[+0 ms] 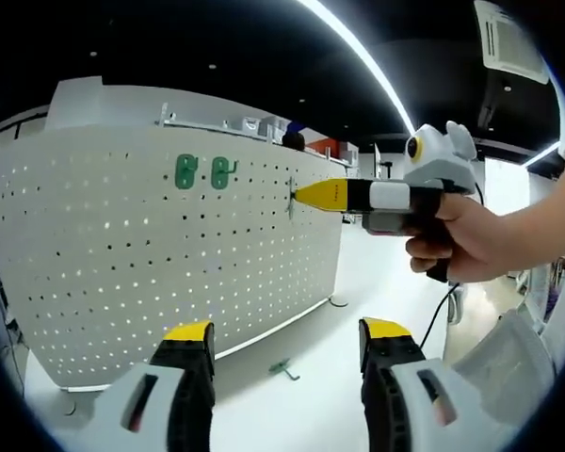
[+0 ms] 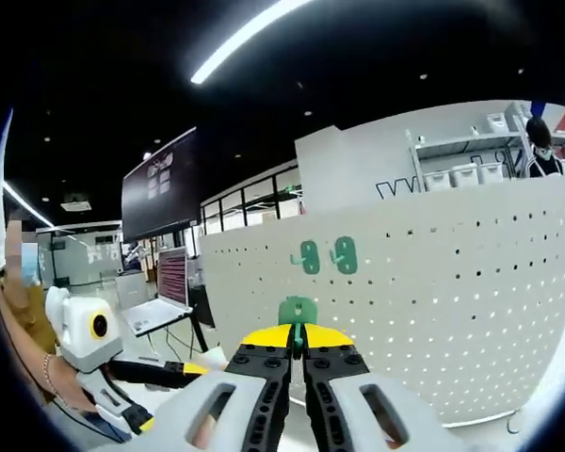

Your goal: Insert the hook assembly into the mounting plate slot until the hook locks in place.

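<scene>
I read no writing anywhere. My right gripper (image 2: 298, 337) pinches a green hook (image 2: 297, 310) against the pegboard (image 1: 169, 254), below two mounted hooks (image 1: 205, 172). My left gripper (image 1: 287, 341) stands apart-jawed; another hook (image 1: 282, 368) lies on the table (image 1: 320, 395).

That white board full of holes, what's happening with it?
A person holds a gripper in each hand in front of the pegboard. The right gripper is shut on a green hook and presses it against the board. Two more green hooks already hang on the board. The left gripper is open and holds nothing. Another green hook lies on the table.
</scene>
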`<move>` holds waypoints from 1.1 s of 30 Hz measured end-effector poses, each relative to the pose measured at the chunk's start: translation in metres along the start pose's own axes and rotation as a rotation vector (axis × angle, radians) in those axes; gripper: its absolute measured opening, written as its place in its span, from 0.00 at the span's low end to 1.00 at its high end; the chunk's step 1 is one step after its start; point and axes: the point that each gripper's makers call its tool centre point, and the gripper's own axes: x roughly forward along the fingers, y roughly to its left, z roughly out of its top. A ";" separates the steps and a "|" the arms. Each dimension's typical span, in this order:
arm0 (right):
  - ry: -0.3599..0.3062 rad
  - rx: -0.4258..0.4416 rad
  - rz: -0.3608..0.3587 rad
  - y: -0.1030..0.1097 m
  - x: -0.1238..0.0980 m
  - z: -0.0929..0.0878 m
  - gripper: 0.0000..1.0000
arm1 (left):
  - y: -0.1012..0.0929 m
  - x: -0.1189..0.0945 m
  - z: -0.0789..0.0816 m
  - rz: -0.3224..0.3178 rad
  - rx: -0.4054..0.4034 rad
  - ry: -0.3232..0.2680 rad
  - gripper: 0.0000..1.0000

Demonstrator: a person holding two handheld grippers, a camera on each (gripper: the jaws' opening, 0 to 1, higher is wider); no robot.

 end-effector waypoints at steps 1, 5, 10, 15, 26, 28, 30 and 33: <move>0.001 0.001 -0.007 -0.003 0.001 0.001 0.01 | 0.001 -0.001 -0.001 0.002 0.002 -0.001 0.64; 0.006 -0.004 -0.041 -0.015 0.004 0.004 0.01 | 0.002 -0.002 -0.004 0.007 -0.006 0.004 0.63; 0.007 -0.014 -0.080 -0.029 0.009 0.009 0.01 | 0.004 -0.005 -0.008 0.011 -0.013 0.012 0.63; 0.001 -0.036 -0.105 -0.039 0.012 0.015 0.01 | 0.005 -0.007 -0.011 0.014 -0.019 0.016 0.63; -0.017 -0.064 -0.167 -0.061 0.020 0.030 0.01 | 0.003 -0.011 -0.022 0.007 -0.011 0.042 0.64; -0.022 -0.069 -0.174 -0.064 0.021 0.032 0.01 | 0.004 -0.012 -0.023 0.011 -0.008 0.045 0.64; -0.023 -0.072 -0.182 -0.066 0.023 0.033 0.01 | 0.004 -0.012 -0.024 0.011 -0.015 0.044 0.64; -0.028 -0.074 -0.191 -0.070 0.026 0.035 0.01 | 0.004 -0.013 -0.026 0.011 -0.012 0.050 0.64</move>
